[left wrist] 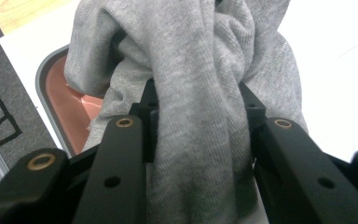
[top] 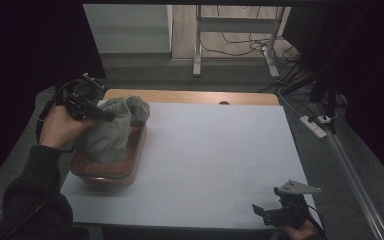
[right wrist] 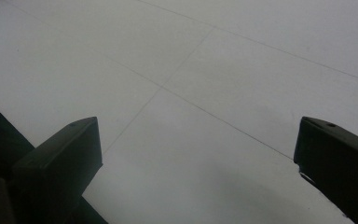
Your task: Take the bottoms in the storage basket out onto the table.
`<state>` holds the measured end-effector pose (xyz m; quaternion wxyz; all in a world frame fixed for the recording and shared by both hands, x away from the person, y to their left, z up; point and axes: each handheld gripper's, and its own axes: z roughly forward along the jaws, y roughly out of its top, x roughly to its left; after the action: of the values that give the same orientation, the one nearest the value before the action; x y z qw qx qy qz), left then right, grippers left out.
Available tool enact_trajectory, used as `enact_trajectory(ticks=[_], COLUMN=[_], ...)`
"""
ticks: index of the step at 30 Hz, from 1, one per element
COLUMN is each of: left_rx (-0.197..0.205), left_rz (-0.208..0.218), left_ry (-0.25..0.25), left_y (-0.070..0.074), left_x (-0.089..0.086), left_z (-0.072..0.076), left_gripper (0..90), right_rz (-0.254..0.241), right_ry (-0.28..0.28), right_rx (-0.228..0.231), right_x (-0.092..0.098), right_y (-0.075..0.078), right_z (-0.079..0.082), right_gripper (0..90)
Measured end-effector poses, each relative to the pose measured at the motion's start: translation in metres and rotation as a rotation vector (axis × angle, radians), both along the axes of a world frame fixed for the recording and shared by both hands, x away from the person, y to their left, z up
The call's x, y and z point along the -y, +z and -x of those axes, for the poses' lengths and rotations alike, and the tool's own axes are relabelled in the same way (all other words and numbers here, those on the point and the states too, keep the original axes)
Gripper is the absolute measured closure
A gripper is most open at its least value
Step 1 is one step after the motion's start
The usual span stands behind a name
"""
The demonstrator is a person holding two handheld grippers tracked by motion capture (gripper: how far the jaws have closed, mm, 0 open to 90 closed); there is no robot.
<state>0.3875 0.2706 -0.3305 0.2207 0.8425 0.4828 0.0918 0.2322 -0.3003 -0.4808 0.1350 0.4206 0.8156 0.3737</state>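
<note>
A grey knitted garment (top: 114, 131) hangs bunched over a reddish-brown tub (top: 130, 169) with a grey rim at the table's left. My left gripper (top: 107, 116) is shut on a thick fold of the garment (left wrist: 200, 107) near its top, holding it above the tub (left wrist: 65, 102); the cloth drapes down into the tub. At the table's front right edge, my right gripper (top: 260, 211) rests low and stands open, its jaws wide apart with just the white tabletop (right wrist: 191, 107) between them.
The white table cover (top: 215, 160) spreads to the right of the tub, with a wooden table edge (top: 190, 96) at the back. Beyond it are a metal stand (top: 198, 45) and cables on the floor (top: 300, 75); a power strip (top: 314, 126) lies at right.
</note>
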Motion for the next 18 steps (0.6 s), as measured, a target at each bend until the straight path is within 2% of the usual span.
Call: enact_trajectory(ticks=[9, 18], left_rx=[0.013, 0.015], left_rz=[0.023, 0.014], left_ry=[-0.036, -0.088], left_y=[0.004, 0.009], left_x=[0.014, 0.037], left_z=[0.001, 0.000], left_gripper=[63.8, 63.7], right_rz=[-0.001, -0.002], right_ry=[0.000, 0.001], right_rx=[0.001, 0.001], right_x=[0.000, 0.000], right_y=[0.000, 0.000], right_z=[0.000, 0.000], right_gripper=[0.9, 0.9])
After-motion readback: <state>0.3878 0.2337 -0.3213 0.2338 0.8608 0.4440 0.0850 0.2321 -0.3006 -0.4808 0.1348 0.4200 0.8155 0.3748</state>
